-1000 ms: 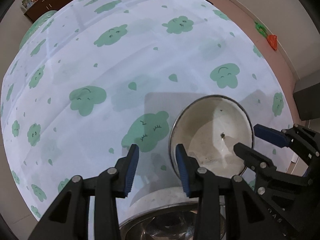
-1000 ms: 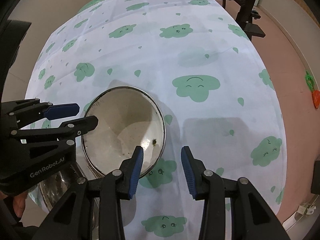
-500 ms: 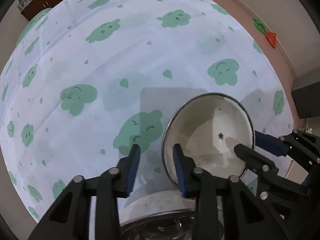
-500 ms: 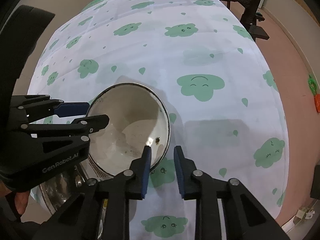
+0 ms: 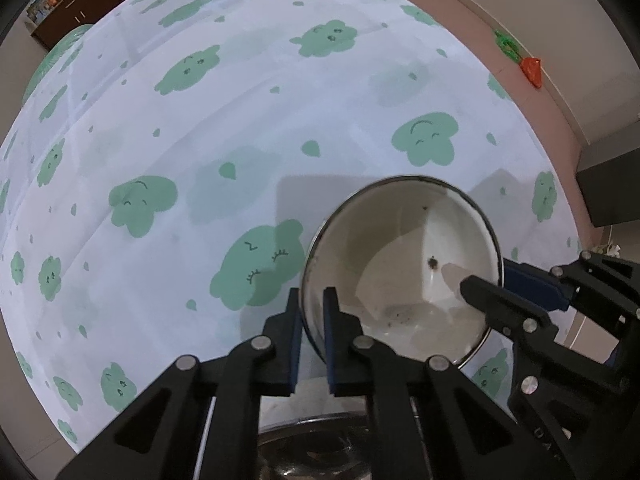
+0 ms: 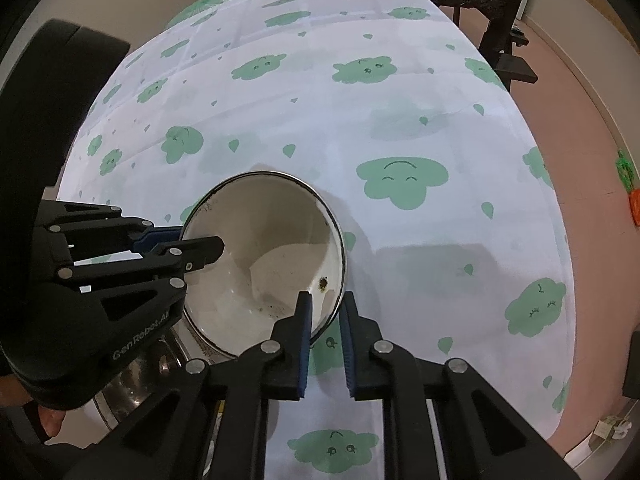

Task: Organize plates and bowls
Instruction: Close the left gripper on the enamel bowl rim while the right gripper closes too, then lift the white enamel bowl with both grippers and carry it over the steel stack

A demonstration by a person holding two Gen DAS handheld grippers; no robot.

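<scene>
Jaws of the left gripper (image 5: pixel 313 312) pinch the white bowl's (image 5: pixel 404 256) rim; the right gripper (image 6: pixel 325 312) clamps the opposite rim; bowl sits above the cloud-print tablecloth (image 6: pixel 400 128), beside a steel bowl (image 5: pixel 320 452).

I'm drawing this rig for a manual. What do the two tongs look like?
Both the left tongs and the right tongs are matte black angular plastic linkages with silver round rivets and ribbed blue pads. The left body carries pale "GenRobot.AI" lettering.
</scene>
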